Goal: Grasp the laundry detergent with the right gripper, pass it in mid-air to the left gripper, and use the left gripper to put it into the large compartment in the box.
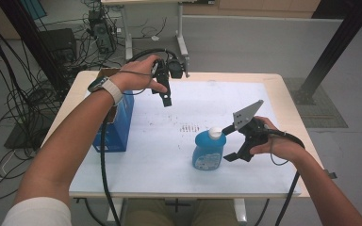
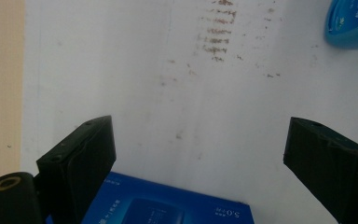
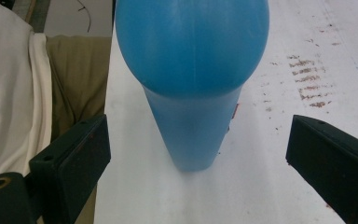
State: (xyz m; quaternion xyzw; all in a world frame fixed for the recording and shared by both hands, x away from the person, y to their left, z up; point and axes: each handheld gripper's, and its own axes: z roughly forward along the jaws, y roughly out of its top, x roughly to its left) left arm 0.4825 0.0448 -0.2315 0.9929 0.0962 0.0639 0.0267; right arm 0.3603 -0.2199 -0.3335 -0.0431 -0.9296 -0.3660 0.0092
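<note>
The blue detergent bottle (image 1: 209,149) with its white cap stands upright on the white table sheet (image 1: 169,155), toward the near right. The right gripper (image 1: 227,143) sits just beside it, jaws spread wide on either side with visible gaps — nothing gripped yet, so closing and lifting seem to lie ahead. Farther out, the left gripper (image 1: 166,99) hovers with jaws apart and empty above the blue box (image 1: 118,127) — untouched at the table's left edge.

Box (image 1: 118,127): blue, upright at the worktop's left edge.
Worktop (image 1: 169,174): white sheet over pale wood, brown smudges (image 1: 188,127) near the middle.
Floor (image 1: 245,42): grey, cables (image 1: 9,99) tangled at left.
Computer (image 1: 99,30): far back.
</note>
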